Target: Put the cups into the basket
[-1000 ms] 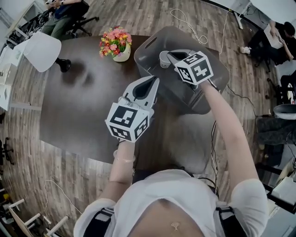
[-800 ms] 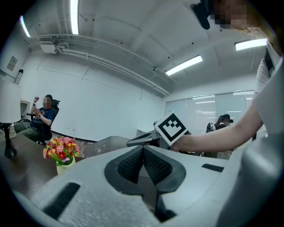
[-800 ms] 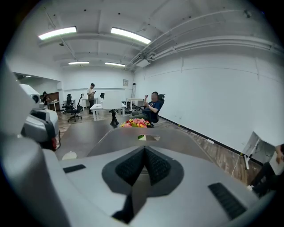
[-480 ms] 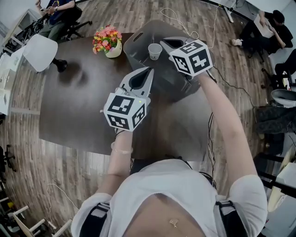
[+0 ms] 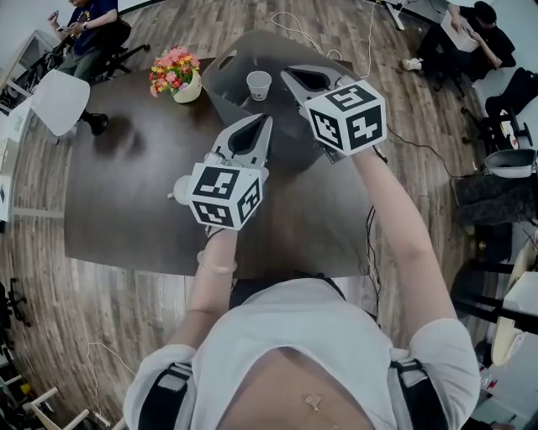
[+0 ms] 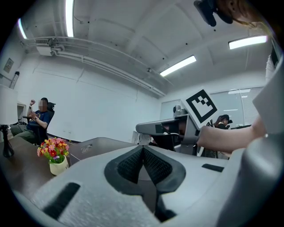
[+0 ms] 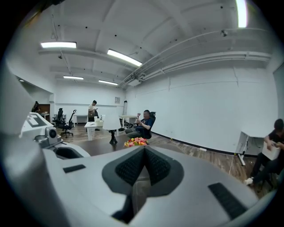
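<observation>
The right gripper (image 5: 287,72), a second earlier low in the grey basket (image 5: 225,65) with its tips at the white cup (image 5: 259,84), is now raised and clear of it, jaws together and empty. The left gripper (image 5: 264,120) is little changed, jaws likewise together with nothing between them. The cup stands upright inside the basket. The basket and a flower pot (image 5: 174,72) rest on a dark brown table (image 5: 126,201). The floor (image 5: 50,277) is wood plank, and a seated person (image 5: 84,17) is at the room's edge.
</observation>
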`<state>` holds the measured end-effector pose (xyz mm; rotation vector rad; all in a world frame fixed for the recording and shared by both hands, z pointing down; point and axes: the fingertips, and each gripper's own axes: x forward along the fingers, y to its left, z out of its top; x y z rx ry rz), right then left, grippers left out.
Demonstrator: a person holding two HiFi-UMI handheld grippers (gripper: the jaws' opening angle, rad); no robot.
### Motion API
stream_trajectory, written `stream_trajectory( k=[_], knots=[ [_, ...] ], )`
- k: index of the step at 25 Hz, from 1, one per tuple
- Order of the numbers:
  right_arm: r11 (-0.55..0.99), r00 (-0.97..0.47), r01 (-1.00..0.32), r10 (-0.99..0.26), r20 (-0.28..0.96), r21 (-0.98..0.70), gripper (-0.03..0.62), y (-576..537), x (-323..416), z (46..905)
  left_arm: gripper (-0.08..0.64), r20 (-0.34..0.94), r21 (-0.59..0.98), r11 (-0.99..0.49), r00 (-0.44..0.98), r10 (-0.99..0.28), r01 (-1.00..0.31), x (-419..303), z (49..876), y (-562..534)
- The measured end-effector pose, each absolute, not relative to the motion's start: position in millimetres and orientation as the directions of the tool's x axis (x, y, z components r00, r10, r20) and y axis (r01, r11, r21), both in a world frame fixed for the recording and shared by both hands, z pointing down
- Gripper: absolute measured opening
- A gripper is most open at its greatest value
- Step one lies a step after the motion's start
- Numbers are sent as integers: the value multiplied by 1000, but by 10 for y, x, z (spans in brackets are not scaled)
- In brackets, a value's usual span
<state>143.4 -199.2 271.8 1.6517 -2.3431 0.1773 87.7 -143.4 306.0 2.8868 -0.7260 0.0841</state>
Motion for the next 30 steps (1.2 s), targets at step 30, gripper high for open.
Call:
stream_trajectory(
  k=[30],
  knots=[
    [17, -20, -999, -997, 68, -37, 12, -381, 1423, 3579, 11, 110, 149, -812, 826, -554, -564, 902, 3678, -713]
  ],
)
